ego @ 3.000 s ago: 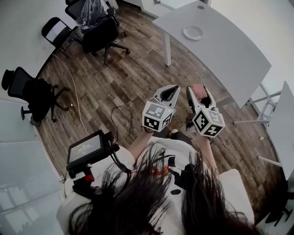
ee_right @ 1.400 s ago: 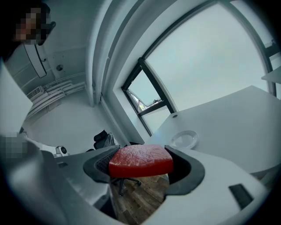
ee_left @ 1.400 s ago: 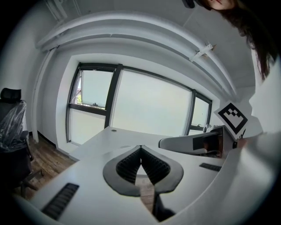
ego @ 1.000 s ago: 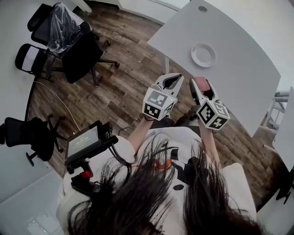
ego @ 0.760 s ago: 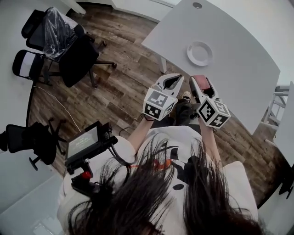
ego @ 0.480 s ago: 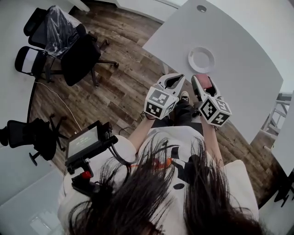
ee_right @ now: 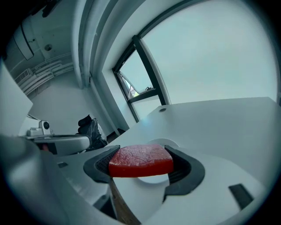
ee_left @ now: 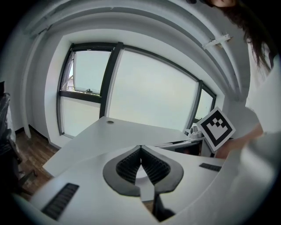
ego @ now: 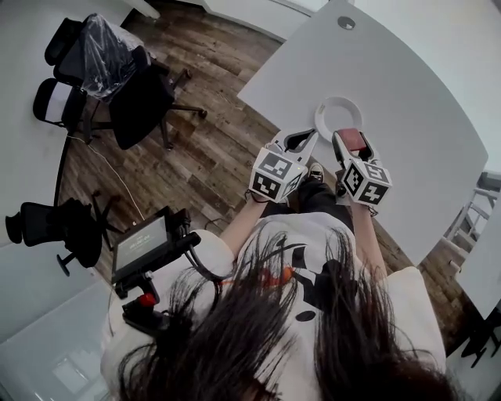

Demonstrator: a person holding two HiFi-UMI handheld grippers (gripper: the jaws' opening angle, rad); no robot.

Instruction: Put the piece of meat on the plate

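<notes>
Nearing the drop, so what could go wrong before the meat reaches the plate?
The right gripper pinches the piece of meat only by its two sides; tilting may let it slip. The plate sits near the table's edge, so an early release could miss onto the floor. The shut left gripper rides close alongside and might nudge the plate.

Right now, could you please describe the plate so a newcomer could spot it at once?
Look at the large white table. Near its closer edge, just beyond the right gripper holding the red piece of meat, lies the plate. It is round, white and empty, far bigger than the grey grommet farther back.
</notes>
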